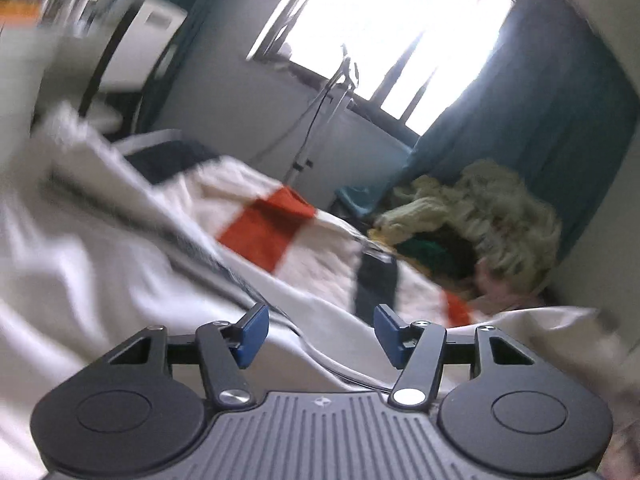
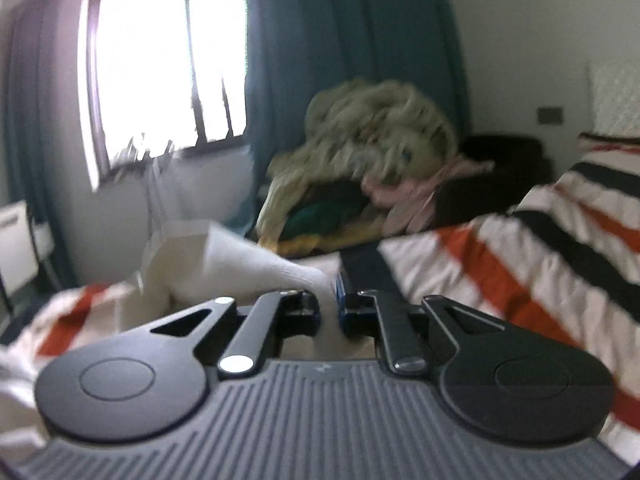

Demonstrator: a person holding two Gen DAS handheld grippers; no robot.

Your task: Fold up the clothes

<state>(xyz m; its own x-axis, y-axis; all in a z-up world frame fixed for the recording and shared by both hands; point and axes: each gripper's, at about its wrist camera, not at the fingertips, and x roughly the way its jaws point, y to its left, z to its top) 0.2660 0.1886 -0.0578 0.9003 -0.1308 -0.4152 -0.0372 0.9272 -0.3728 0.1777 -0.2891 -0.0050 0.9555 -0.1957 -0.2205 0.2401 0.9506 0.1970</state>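
One white garment (image 1: 100,240) is the piece in hand, spread across the striped bed cover (image 2: 540,248), blurred in both views. Right tongs (image 2: 329,304) are pressed together on a fold of it, white cloth bunching up just ahead of the blue pads (image 2: 340,292). Left tongs (image 1: 320,332) stand spread, nothing pinched; a cloth edge runs between and under the fingers, not touching the pads as far as I can tell. Pile of unfolded clothes (image 2: 372,136) sits at the far end of the bed by the teal curtain (image 2: 340,40), well apart from the garment. Window (image 1: 380,28) behind is blown out.

Risks, my guess: right grip looks thin, just a ridge of cloth, so a pull could slip it free. Left tongs closing now could miss the edge or catch the bed cover too, dragging it along. Only one corner held means the fold may land skewed.
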